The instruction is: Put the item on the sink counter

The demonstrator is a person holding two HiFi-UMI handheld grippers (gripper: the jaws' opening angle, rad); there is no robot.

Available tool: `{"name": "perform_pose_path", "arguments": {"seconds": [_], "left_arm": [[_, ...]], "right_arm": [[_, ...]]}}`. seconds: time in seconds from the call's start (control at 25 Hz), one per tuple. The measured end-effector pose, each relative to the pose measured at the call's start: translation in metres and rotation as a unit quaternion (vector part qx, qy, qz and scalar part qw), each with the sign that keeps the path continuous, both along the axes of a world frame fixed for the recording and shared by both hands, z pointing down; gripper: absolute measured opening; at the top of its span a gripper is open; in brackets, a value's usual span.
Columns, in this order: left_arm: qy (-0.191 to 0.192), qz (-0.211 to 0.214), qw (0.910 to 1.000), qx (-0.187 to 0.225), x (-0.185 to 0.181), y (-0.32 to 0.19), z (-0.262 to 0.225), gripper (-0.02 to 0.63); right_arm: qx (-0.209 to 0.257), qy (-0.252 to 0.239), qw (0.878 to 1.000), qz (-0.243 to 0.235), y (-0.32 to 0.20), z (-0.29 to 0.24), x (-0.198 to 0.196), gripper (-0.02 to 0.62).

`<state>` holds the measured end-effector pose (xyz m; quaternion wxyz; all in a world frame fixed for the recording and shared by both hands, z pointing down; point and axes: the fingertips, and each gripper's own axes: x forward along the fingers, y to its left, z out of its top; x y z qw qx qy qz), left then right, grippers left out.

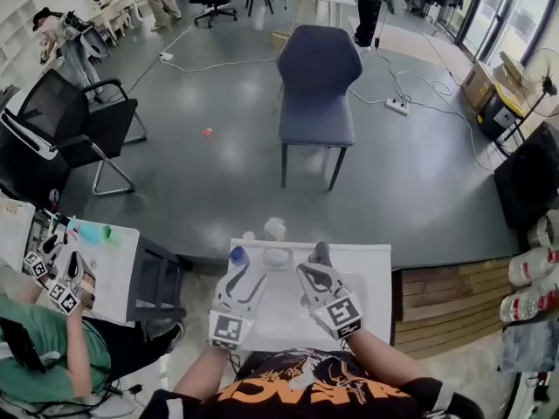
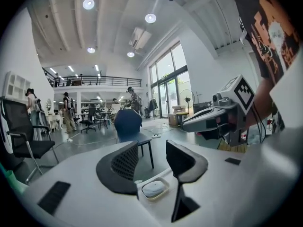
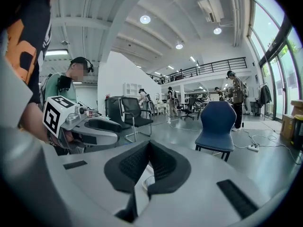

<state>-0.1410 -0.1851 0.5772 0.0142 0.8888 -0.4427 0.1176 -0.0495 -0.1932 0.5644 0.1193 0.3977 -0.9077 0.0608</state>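
Two claws, and they read differently. My left claw [image 2: 152, 148] has its jaws standing apart with nothing pressed between the pads. Through the gap, lower down, I see a shallow dish [image 2: 155, 188] holding a pale rounded lump, which could be soap, though I can't be sure. My right claw [image 3: 149, 145] is closed tip to tip with nothing gripped. A sliver of white rim shows under its jaws, but too little for me to name it.

From the head view, the left claw [image 1: 249, 278] and right claw [image 1: 320, 256] hang side by side over the white worktop [image 1: 371, 278]. The dish [image 1: 277, 257] sits on that worktop between the two tips and slightly beyond them. It appears to touch neither, but the angle leaves this unclear.

A blue-topped object [image 1: 238, 255] stands just left of the dish, its lower part hidden behind the left claw. A white container [image 1: 274, 228] stands at the worktop's far edge, and a small pale thing beside it is too small to identify. My arms and torso cut off the near edge. Farther out, a blue chair [image 1: 316, 85] stands on the grey floor.
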Motion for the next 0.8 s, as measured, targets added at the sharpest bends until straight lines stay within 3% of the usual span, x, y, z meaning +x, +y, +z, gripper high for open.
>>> {"name": "perform_pose_path", "arguments": {"seconds": [0.16, 0.28, 0.4, 0.8], "left_arm": [[0.025, 0.0, 0.9996, 0.012, 0.007, 0.014, -0.007, 0.175], [0.049, 0.011, 0.9985, 0.023, 0.026, 0.029, -0.022, 0.102], [0.053, 0.021, 0.9977, 0.038, 0.039, 0.038, -0.034, 0.072], [0.072, 0.044, 0.9952, 0.05, 0.081, 0.073, -0.064, 0.047]], "right_arm": [[0.01, -0.002, 1.0, 0.007, 0.015, -0.004, 0.01, 0.014], [0.021, -0.007, 1.0, 0.016, 0.027, -0.018, 0.028, 0.014], [0.032, -0.015, 0.999, 0.025, 0.034, -0.028, 0.039, 0.014], [0.047, -0.022, 0.998, 0.039, 0.068, -0.045, 0.078, 0.014]]}}
